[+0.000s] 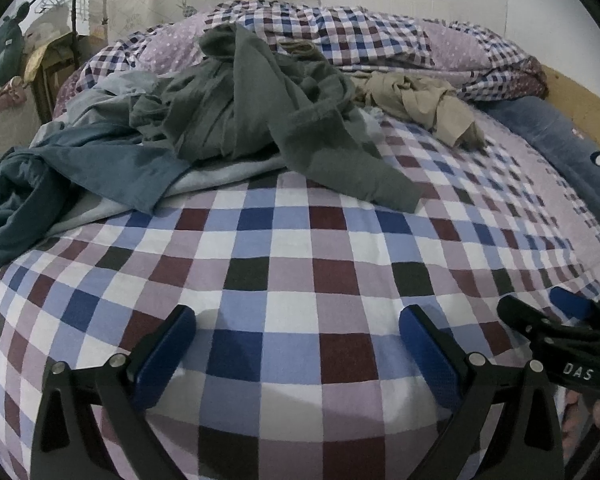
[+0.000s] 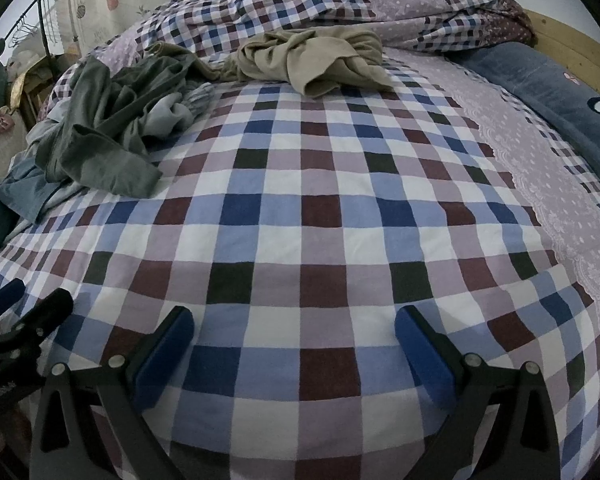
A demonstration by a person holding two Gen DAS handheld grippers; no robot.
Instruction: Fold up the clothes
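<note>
No garment has been picked yet: both the left tool (image 1: 296,344) and right tool (image 2: 294,344) are held wide and empty over the checked bed (image 2: 300,240); the grey-green garment (image 1: 260,112), heaped far-left, must be reached next

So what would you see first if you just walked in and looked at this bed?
The big checked bedspread fills almost everything. On its far left lies a messy heap of clothes, with a grey-green top on top of a blue one, and a crumpled tan garment sits apart near the rolled-up quilt. Up close, the left gripper and right gripper hang open and empty.
</note>
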